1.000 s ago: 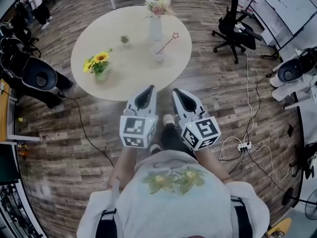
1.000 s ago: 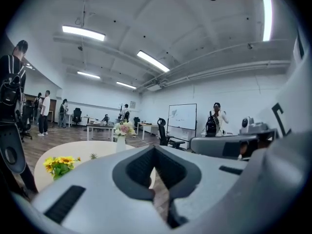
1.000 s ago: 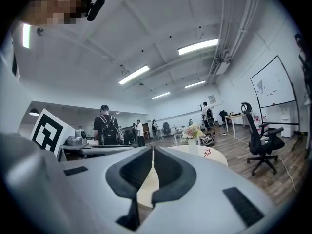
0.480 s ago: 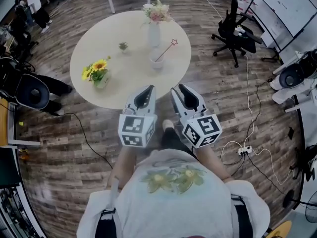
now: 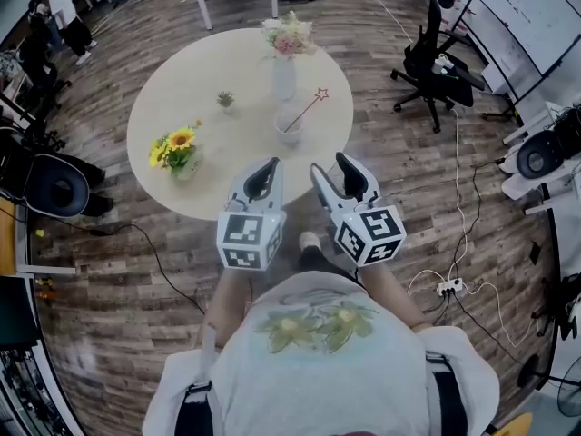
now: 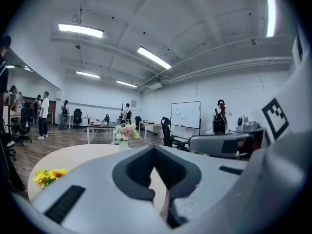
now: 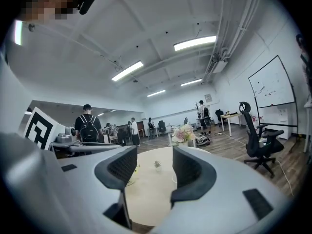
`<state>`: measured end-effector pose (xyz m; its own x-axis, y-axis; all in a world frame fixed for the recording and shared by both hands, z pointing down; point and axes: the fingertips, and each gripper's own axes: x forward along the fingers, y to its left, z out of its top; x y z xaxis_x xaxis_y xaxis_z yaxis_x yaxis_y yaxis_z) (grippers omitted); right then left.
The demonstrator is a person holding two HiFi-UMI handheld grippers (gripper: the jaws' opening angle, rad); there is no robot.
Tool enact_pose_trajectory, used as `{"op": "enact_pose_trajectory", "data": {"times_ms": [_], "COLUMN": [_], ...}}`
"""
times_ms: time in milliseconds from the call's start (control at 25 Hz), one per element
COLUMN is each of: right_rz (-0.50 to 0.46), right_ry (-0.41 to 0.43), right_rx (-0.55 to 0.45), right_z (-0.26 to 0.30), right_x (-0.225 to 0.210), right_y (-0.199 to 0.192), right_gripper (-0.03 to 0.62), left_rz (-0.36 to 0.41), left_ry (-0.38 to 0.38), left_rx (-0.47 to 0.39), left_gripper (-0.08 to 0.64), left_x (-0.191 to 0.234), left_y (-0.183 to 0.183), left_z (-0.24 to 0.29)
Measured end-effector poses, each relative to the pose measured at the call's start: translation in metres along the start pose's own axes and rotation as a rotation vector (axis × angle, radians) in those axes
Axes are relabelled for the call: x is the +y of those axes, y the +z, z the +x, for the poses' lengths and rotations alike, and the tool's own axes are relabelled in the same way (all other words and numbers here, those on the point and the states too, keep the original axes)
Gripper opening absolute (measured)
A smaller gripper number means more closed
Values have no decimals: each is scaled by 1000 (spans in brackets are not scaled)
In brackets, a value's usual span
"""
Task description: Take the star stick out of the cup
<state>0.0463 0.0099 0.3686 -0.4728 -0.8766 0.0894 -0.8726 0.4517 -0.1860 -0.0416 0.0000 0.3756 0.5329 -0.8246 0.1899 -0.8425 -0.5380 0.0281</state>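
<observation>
The right claw [image 5: 335, 170] has its jaws spread wide; they have just been opening, and nothing stands between them. Through the gap, the right gripper view shows only the pale top of the round worktop [image 5: 218, 57]. Just to its left, the left claw [image 5: 266, 171] has its jaws closed, the pads meeting at the tips with nothing held. Both claws point toward the far side and sit at the near rim of the worktop, side by side but apart from each other.

Farther out, on the right part of the worktop, the star stick [image 5: 307, 111] leans in a white cup [image 5: 290, 131], its star end up and to the right. The cup is well apart from both claws. Just beyond it stands a tall white vase [image 5: 285, 62] of pink flowers. A small green plant [image 5: 225, 100] sits to the left of the vase, and a sunflower pot [image 5: 178, 145] sits near the left rim. A black office chair [image 5: 436, 60] stands on the wooden floor [image 5: 118, 271], far right.
</observation>
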Motion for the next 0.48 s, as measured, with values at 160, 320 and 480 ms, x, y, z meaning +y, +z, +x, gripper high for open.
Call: {"op": "enact_pose_trajectory", "data": {"times_ms": [160, 320, 480], "right_rz": [19, 40, 62], "right_ry": [-4, -4, -4], "right_rx": [21, 41, 56], "right_z": [19, 37, 55], "right_x": [-21, -39, -57], "right_y": [1, -2, -7], "right_gripper": [219, 219, 219], "left_rz": [-14, -31, -40], "left_ry": [9, 23, 40], "left_rx": [7, 19, 39], "left_gripper": [-2, -2, -2], "left_x": [9, 18, 28], "left_y": [1, -1, -6], "left_z": [19, 35, 52]}}
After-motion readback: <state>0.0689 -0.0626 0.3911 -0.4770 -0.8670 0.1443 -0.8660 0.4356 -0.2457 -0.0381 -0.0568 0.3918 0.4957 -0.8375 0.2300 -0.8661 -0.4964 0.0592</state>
